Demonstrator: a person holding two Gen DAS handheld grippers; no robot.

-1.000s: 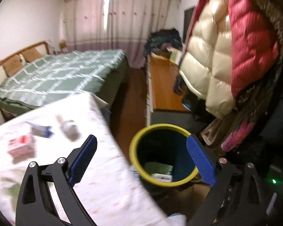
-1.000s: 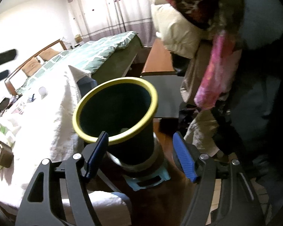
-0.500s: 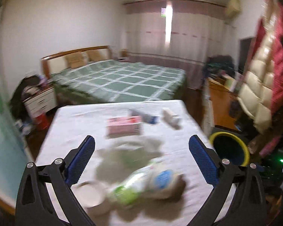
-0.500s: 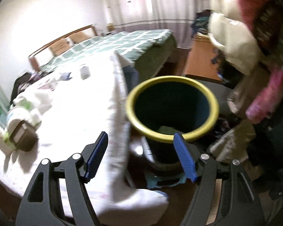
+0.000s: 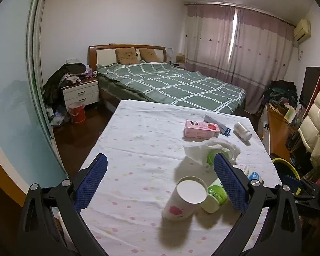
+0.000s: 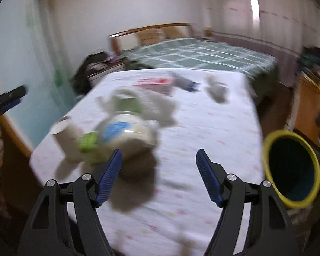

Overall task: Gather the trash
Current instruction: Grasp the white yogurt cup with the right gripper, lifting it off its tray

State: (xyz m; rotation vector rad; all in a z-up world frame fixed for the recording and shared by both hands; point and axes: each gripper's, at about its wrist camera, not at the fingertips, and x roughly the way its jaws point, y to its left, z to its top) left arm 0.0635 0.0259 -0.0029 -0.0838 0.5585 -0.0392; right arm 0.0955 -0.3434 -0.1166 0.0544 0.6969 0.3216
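Layout of the cloth-covered white worktop (image 5: 138, 149) in front of the green checked bed (image 5: 170, 83). A white paper cup (image 5: 184, 199) lies at the near right, touching a green-labelled white tub (image 5: 214, 198) on its right. Behind them sits a crumpled white tissue (image 5: 211, 149); farther back, a pink rectangular carton (image 5: 201, 129), with a small white bottle (image 5: 242, 130) lying to its right near the worktop's edge. A yellow-rimmed dark bin (image 6: 292, 166) stands off the worktop's right side. A white bedside cabinet (image 5: 81, 91) stands left of the bed.
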